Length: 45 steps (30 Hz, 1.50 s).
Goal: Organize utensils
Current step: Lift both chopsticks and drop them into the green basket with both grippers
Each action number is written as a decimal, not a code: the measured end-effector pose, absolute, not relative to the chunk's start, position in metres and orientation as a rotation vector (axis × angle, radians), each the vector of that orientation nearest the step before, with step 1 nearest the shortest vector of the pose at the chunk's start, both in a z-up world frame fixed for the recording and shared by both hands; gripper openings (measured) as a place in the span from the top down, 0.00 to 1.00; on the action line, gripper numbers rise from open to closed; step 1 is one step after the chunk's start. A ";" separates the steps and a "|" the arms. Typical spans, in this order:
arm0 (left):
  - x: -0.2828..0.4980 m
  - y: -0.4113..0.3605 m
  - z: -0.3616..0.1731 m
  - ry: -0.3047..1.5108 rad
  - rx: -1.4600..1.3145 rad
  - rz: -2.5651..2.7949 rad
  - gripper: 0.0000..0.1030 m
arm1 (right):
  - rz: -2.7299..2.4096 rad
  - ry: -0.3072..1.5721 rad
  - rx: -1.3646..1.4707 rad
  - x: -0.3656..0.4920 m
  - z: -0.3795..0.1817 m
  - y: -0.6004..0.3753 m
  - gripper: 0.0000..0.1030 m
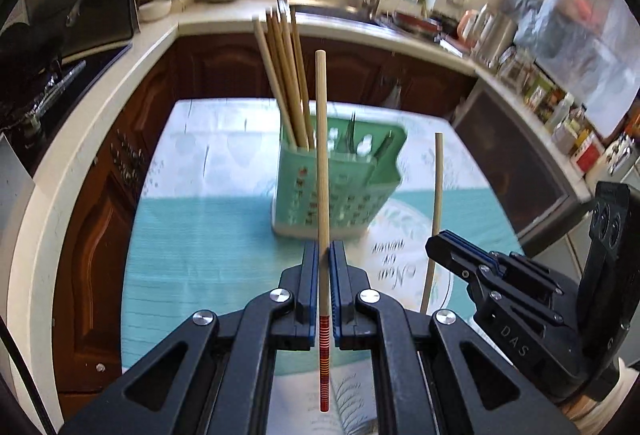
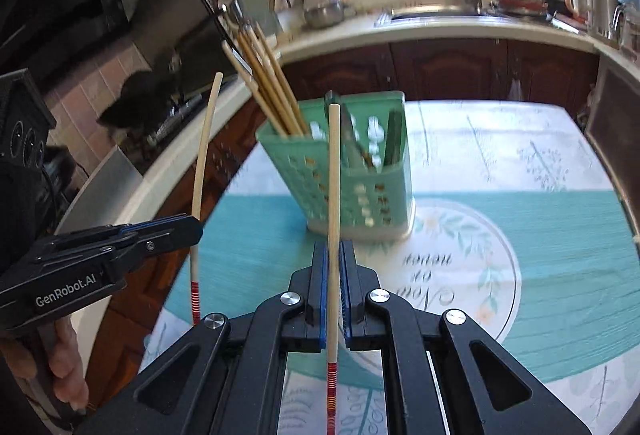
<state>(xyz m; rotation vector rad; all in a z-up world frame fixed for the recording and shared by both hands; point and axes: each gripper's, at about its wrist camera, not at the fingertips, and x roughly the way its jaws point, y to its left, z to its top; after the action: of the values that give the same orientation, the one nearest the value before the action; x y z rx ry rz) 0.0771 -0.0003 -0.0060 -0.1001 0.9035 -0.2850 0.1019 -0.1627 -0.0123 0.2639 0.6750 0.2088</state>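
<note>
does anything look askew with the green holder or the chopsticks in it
Yes. The green utensil holder looks tilted on the tablecloth, though motion blur and fisheye distortion may exaggerate it. Its chopstick bundle leans hard left and splays rather than standing upright. Nothing looks spilled or broken.

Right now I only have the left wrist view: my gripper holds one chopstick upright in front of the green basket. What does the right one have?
Observer: The right gripper is shut on its own chopstick, held upright, plain end up.
Operator: Does that chopstick have the red banding too? Mine hides its lower end.
Observer: Yes, the red-striped end hangs below the fingers.
Operator: What sits on the basket's right side?
Observer: In the green basket, dark-handled utensils stand right of the bundled chopsticks.
</note>
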 end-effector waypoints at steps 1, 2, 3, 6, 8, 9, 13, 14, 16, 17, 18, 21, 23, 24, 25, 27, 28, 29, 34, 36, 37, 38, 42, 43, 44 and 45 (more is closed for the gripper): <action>0.079 -0.001 0.002 0.878 -0.112 -0.284 0.97 | 0.206 0.645 0.262 0.104 -0.002 -0.164 0.95; 0.082 -0.001 0.009 0.850 -0.126 -0.281 0.97 | 0.207 0.621 0.260 0.104 0.010 -0.166 0.95; 0.085 -0.001 0.017 0.824 -0.140 -0.279 0.97 | 0.206 0.593 0.259 0.106 0.021 -0.168 0.95; 0.097 0.001 0.037 0.743 -0.186 -0.271 0.97 | 0.204 0.517 0.257 0.114 0.057 -0.170 0.95; 0.108 0.003 0.051 0.674 -0.216 -0.247 0.97 | 0.206 0.467 0.259 0.120 0.079 -0.171 0.95; 0.113 0.004 0.055 0.644 -0.225 -0.233 0.97 | 0.201 0.434 0.256 0.126 0.090 -0.172 0.95; 0.135 0.009 0.067 0.553 -0.270 -0.179 0.97 | 0.187 0.348 0.278 0.148 0.121 -0.176 0.95; 0.140 0.010 0.067 0.541 -0.279 -0.169 0.97 | 0.177 0.323 0.286 0.154 0.127 -0.178 0.95; 0.151 0.011 0.065 0.524 -0.280 -0.152 0.97 | 0.154 0.318 0.297 0.169 0.140 -0.183 0.95; 0.158 0.010 0.064 0.513 -0.273 -0.137 0.97 | 0.143 0.317 0.306 0.177 0.143 -0.185 0.95; 0.163 0.009 0.061 0.507 -0.267 -0.130 0.97 | 0.130 0.298 0.319 0.185 0.144 -0.188 0.95; 0.176 0.008 0.055 0.488 -0.266 -0.116 0.97 | 0.106 0.265 0.337 0.205 0.144 -0.194 0.95; 0.182 0.006 0.050 0.480 -0.271 -0.116 0.97 | 0.094 0.245 0.346 0.218 0.142 -0.198 0.95; 0.183 0.005 0.048 0.474 -0.268 -0.118 0.97 | 0.096 0.241 0.352 0.224 0.140 -0.200 0.95; 0.184 0.004 0.046 0.464 -0.263 -0.118 0.97 | 0.096 0.236 0.351 0.232 0.137 -0.201 0.95; 0.186 0.001 0.041 0.451 -0.250 -0.121 0.97 | 0.104 0.232 0.333 0.238 0.132 -0.197 0.95; 0.187 0.000 0.038 0.450 -0.248 -0.125 0.97 | 0.110 0.236 0.321 0.239 0.128 -0.194 0.95; 0.188 -0.001 0.033 0.455 -0.241 -0.129 0.97 | 0.116 0.242 0.300 0.242 0.123 -0.189 0.95; 0.190 0.003 0.002 0.521 -0.271 -0.142 0.94 | 0.194 0.309 0.228 0.259 0.094 -0.172 0.94; 0.186 0.002 -0.007 0.550 -0.264 -0.169 0.92 | 0.253 0.369 0.216 0.265 0.080 -0.166 0.94; 0.183 0.001 -0.010 0.564 -0.255 -0.176 0.88 | 0.275 0.400 0.222 0.267 0.073 -0.166 0.94; 0.179 0.001 -0.012 0.573 -0.245 -0.166 0.83 | 0.292 0.429 0.225 0.267 0.068 -0.164 0.94; 0.163 0.006 -0.020 0.648 -0.263 -0.186 0.80 | 0.374 0.506 0.240 0.266 0.054 -0.164 0.93; 0.159 0.008 -0.022 0.675 -0.270 -0.162 0.69 | 0.383 0.524 0.238 0.263 0.051 -0.163 0.93; 0.156 0.011 -0.024 0.694 -0.279 -0.145 0.59 | 0.391 0.541 0.237 0.264 0.048 -0.162 0.93; 0.153 0.016 -0.027 0.715 -0.300 -0.137 0.54 | 0.406 0.558 0.247 0.258 0.043 -0.163 0.92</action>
<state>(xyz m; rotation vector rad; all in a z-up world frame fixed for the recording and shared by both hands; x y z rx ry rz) 0.1526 0.0157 -0.0269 -0.3001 0.7150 -0.1367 0.2584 -0.1629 0.0434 0.2466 0.5579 0.4058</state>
